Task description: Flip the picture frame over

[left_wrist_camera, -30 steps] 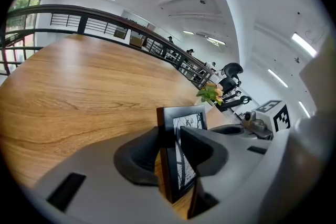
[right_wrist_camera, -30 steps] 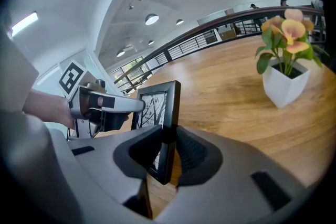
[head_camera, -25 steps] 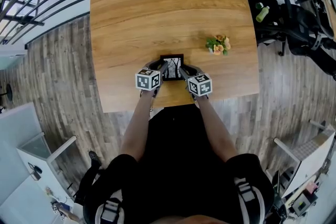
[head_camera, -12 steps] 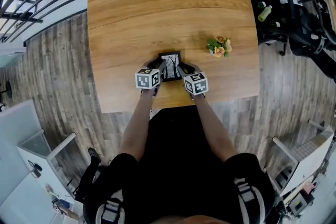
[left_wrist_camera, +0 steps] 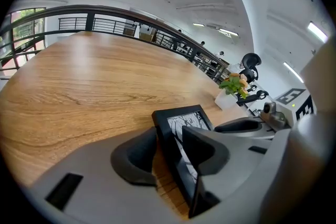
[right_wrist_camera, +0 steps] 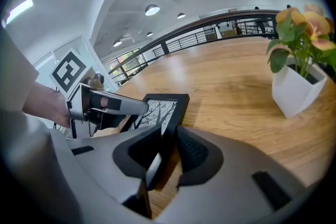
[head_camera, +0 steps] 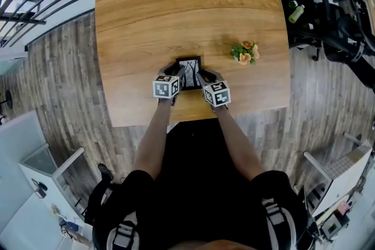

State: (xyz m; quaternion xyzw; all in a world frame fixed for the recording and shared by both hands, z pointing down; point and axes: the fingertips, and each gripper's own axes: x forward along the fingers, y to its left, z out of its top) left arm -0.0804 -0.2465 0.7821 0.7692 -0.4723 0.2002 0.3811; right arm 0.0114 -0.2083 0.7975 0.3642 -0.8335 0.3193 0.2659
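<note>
In the head view, the picture frame (head_camera: pixel 189 72) sits picture side up by the middle of the counter (head_camera: pixel 187 3)'s near edge. The left claw (head_camera: pixel 179 74) is at its left side and the right claw (head_camera: pixel 201 75) at its right, both equally close.

In the left gripper view, the left claw (left_wrist_camera: pixel 170 136) straddles the frame (left_wrist_camera: pixel 185 122)'s left border. Its jaws have just been opening, and the outer pad stands off the border with wood showing between.

In the right gripper view, the right claw (right_wrist_camera: pixel 165 147) is clenched on the frame (right_wrist_camera: pixel 164 106)'s right border. The frame's long side runs away from the person, so the turn likely pivots on that right-hand hold.
</note>
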